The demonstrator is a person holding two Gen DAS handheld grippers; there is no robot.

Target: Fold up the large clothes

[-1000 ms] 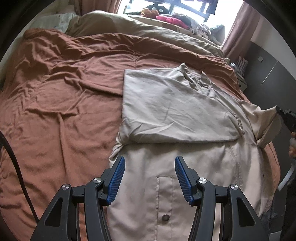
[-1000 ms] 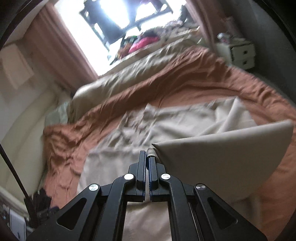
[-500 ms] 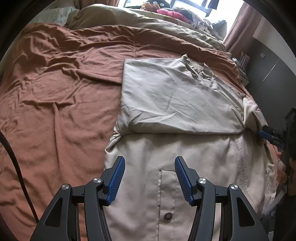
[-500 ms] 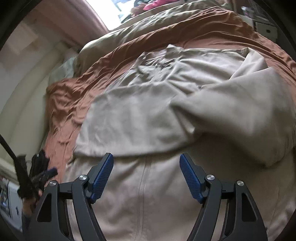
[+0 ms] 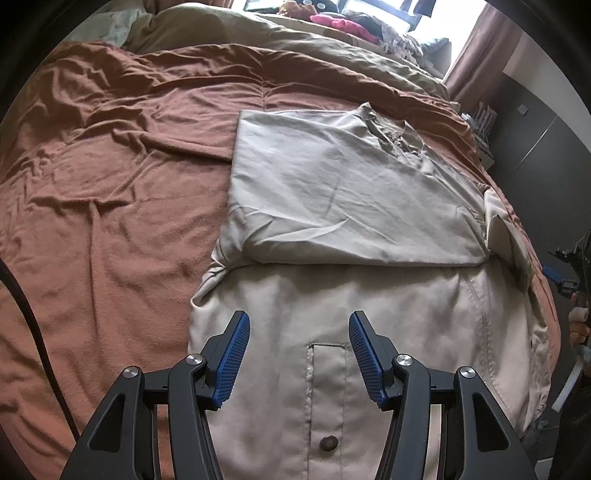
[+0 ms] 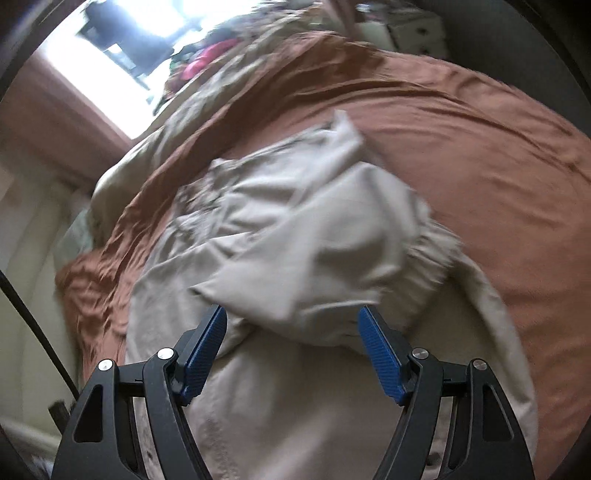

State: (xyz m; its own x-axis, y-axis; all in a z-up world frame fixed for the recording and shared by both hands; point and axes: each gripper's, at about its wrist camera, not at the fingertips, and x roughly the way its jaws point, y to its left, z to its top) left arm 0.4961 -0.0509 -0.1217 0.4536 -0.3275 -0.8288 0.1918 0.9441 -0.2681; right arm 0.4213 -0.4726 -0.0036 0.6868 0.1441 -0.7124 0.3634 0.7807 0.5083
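Observation:
A large beige shirt (image 5: 369,302) lies on the rust-brown bedspread (image 5: 110,184), its left sleeve folded flat across the chest (image 5: 332,184). A placket with a button (image 5: 328,441) runs toward the camera. My left gripper (image 5: 299,354) is open and empty, hovering over the shirt's lower front. In the right wrist view my right gripper (image 6: 291,350) is open and empty, just above the right sleeve (image 6: 314,266), which lies bunched on the shirt body (image 6: 295,406). The right gripper also shows at the left wrist view's right edge (image 5: 569,269).
A tan duvet (image 5: 295,40) and a pile of clothes (image 5: 343,22) lie at the far side of the bed under the window. A white nightstand (image 6: 410,33) stands beyond the bed. A dark wall (image 5: 543,147) is at the right.
The right gripper let go of the sleeve, opened, and drew back as the sleeve dropped onto the shirt. The left gripper stayed open over the shirt's lower front.

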